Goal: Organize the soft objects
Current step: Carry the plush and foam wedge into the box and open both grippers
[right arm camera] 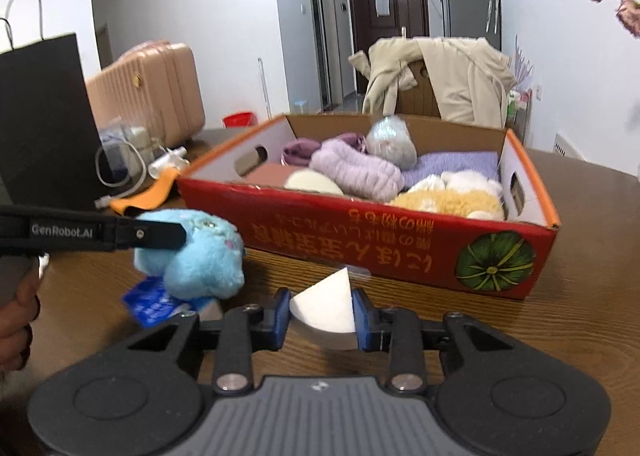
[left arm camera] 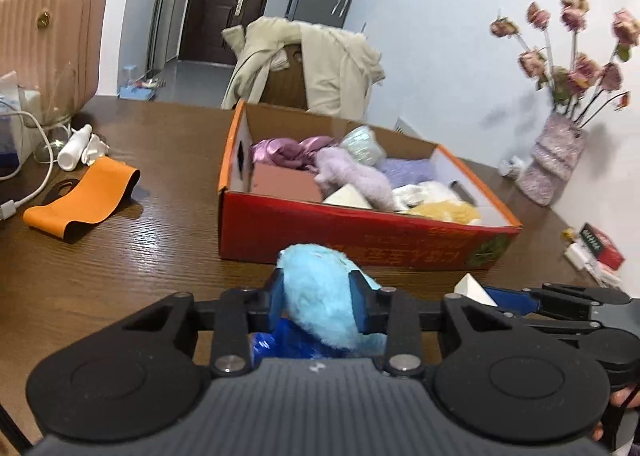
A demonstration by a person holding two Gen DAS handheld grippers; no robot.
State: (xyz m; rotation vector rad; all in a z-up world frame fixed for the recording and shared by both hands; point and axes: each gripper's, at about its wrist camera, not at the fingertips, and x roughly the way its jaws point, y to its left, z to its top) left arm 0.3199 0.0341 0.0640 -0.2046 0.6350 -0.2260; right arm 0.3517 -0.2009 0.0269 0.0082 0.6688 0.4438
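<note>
We see the left hand-held gripper clenched on a blue plush, its blue pads pressing the fur from both sides; the toy sits low at 6 o'clock in the left wrist view, just in front of the red box. From the right wrist view the same plush hangs at 9 o'clock, lifted above the worktop, with a blue packet beneath it that we cannot make out clearly. The right hand-held gripper is grasping a white wedge, a sponge-like piece pinched between its pads at 6 o'clock, again just short of the box's near wall. The box holds a lilac plush, a yellow plush, a purple cloth, a wrapped bundle and a brown block. On the worktop at 9 o'clock in the left view lie an orange strap and a white bottle, with a pink suitcase behind them. A vase of dried roses stands at 3 o'clock, near the wall. A black bag stands at 9 o'clock in the right view.
</note>
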